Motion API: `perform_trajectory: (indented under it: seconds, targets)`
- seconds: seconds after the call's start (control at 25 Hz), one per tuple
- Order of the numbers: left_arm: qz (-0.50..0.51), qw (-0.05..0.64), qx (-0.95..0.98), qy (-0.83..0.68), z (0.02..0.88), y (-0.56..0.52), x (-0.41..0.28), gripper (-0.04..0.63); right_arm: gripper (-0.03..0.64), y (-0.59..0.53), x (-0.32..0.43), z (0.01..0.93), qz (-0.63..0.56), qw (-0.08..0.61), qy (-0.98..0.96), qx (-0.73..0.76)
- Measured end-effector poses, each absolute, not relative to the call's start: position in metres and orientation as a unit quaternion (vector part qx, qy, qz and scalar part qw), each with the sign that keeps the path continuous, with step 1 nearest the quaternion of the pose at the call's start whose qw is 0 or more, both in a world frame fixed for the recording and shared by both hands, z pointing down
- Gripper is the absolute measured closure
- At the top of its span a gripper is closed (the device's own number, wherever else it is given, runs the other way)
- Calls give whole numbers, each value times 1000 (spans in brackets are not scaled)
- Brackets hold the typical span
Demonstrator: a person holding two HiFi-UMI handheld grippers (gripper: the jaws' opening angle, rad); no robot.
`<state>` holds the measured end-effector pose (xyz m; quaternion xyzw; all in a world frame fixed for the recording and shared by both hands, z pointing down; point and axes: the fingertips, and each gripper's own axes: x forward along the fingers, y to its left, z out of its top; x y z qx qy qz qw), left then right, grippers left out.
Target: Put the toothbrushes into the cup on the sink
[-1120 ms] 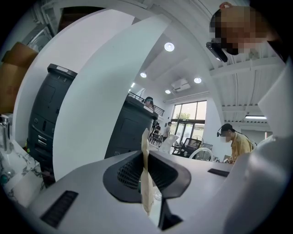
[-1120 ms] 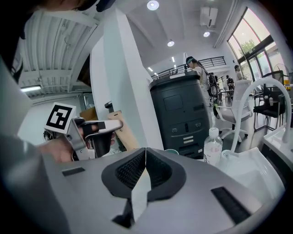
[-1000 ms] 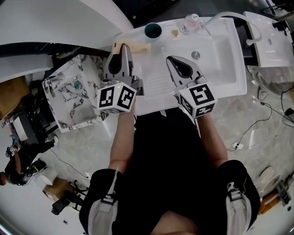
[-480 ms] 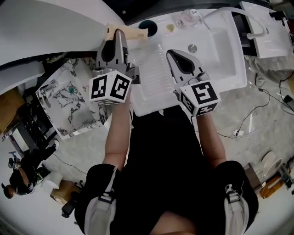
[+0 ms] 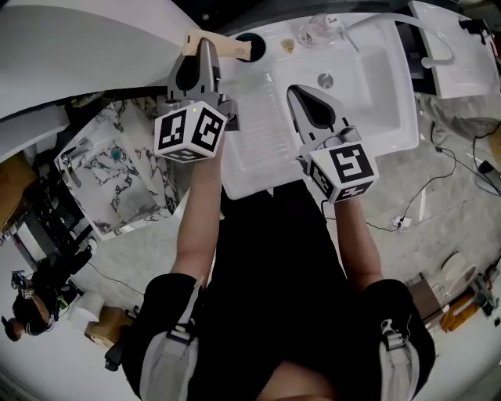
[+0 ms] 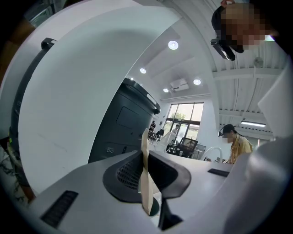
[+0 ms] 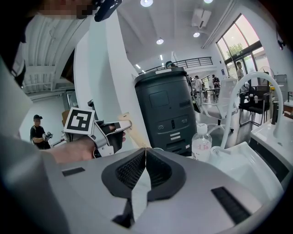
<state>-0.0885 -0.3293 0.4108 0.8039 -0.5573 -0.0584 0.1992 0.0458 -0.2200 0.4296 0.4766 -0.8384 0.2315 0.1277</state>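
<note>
The left tongs (image 5: 205, 45) are gripping a flat tan toothbrush pack (image 5: 230, 49) at the far left corner of the white sink (image 5: 391, 117). Their jaws are standing narrow, with the pack pinched edge-on between them. The pack is reaching sideways from the jaw tips, and its free end is overlapping the rim of the dark teal cup (image 5: 254, 37), which is standing on the sink's back ledge. Whether pack and cup are touching cannot be told.

The right tongs (image 5: 297, 91) are hovering over the sink's ribbed drainboard (image 5: 262, 137), just left of the basin and its round drain (image 5: 325, 79). Their jaws are pressed together with nothing between them.

A clear plastic bottle (image 5: 317, 30) is standing on the sink's back ledge, between the cup and the white curved faucet (image 5: 385, 19). A small yellowish item, too small to identify, is lying on the ledge between cup and bottle. A marbled basin (image 5: 117, 168) is sitting well to the left of the sink. A dark bin (image 7: 167, 109) is rising behind the sink in the right gripper view.
</note>
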Motion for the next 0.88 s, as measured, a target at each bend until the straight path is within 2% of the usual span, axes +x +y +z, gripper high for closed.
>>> perform_trajectory:
  seconds: [0.88]
  targets:
    - [-13,244,792,-560,473,-335,-70,555,586,-224,61,445,253,131,-827,485]
